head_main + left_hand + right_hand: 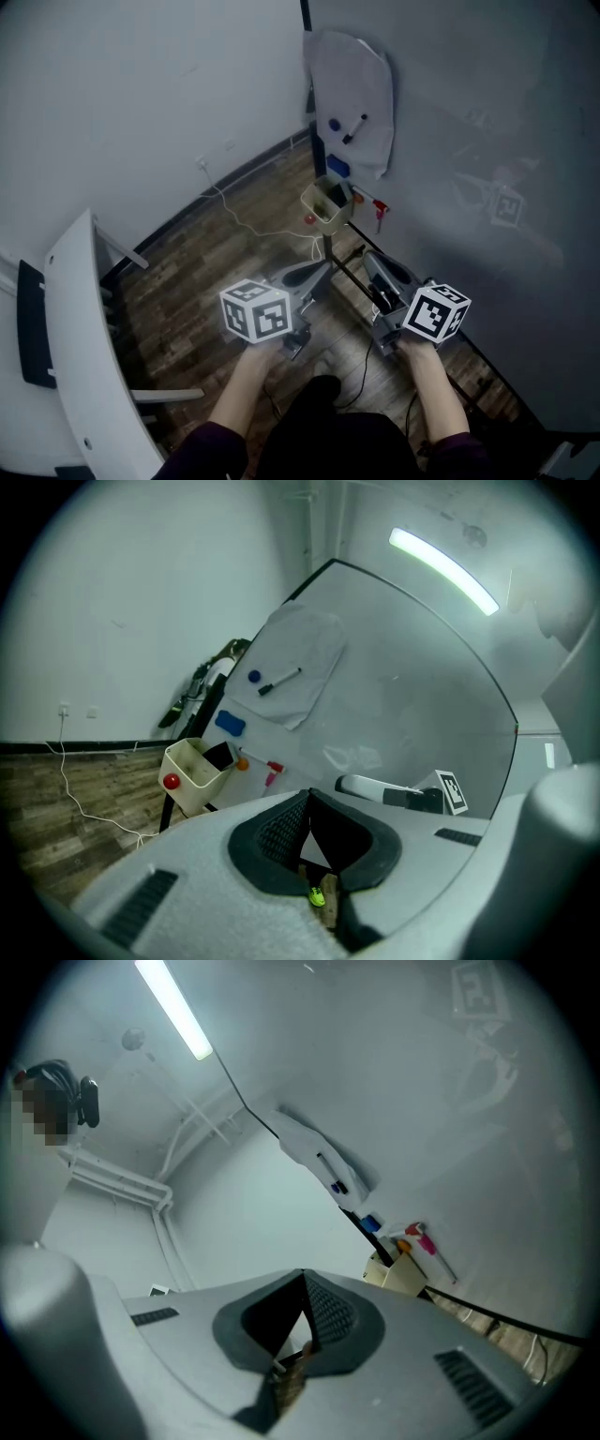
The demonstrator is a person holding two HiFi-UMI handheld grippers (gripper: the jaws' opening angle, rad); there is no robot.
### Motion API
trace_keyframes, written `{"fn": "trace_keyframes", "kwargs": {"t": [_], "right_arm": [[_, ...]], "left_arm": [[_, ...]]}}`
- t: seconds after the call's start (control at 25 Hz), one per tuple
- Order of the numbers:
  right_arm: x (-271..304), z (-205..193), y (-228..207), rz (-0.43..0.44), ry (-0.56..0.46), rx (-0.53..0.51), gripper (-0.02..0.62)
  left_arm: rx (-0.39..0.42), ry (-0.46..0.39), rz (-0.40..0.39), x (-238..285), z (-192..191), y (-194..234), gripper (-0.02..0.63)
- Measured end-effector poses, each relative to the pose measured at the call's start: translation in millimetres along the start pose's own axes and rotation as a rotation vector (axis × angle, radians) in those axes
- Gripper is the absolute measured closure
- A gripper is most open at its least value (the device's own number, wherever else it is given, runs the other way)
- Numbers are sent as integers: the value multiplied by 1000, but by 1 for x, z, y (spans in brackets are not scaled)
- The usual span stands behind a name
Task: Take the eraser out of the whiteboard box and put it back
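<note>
A cream box (326,202) hangs at the lower edge of the grey whiteboard (469,141). In the left gripper view the box (192,775) holds a dark object (218,756), and a red magnet (171,782) sticks to its side. A blue bone-shaped piece (230,724) clings to the board above it. My left gripper (319,270) and right gripper (370,258) hover side by side short of the box, both pointing at it. Each one's jaws meet at the tips with nothing between them. The right gripper view shows the box (398,1274) small and far off.
A white sheet (352,98) with a blue magnet and a black marker hangs on the board. A red-and-pink marker (379,208) sits beside the box. A white cable (253,225) trails over the wooden floor. A white curved desk (84,347) stands at the left.
</note>
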State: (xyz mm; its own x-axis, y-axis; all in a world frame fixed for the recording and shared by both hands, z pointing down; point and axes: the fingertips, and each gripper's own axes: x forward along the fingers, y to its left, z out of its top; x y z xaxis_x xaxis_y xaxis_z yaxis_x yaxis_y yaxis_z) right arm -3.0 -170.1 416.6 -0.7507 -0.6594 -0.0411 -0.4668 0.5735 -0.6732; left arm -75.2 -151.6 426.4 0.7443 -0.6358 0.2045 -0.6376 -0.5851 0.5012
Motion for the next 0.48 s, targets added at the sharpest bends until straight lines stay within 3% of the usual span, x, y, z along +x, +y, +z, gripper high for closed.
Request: {"fn": "trace_keyframes", "kwargs": {"t": [0.48], "right_arm": [[41,21,-22,-67,-37,32,592]], "left_arm": [[1,57,-60,28,35,35,600]]}}
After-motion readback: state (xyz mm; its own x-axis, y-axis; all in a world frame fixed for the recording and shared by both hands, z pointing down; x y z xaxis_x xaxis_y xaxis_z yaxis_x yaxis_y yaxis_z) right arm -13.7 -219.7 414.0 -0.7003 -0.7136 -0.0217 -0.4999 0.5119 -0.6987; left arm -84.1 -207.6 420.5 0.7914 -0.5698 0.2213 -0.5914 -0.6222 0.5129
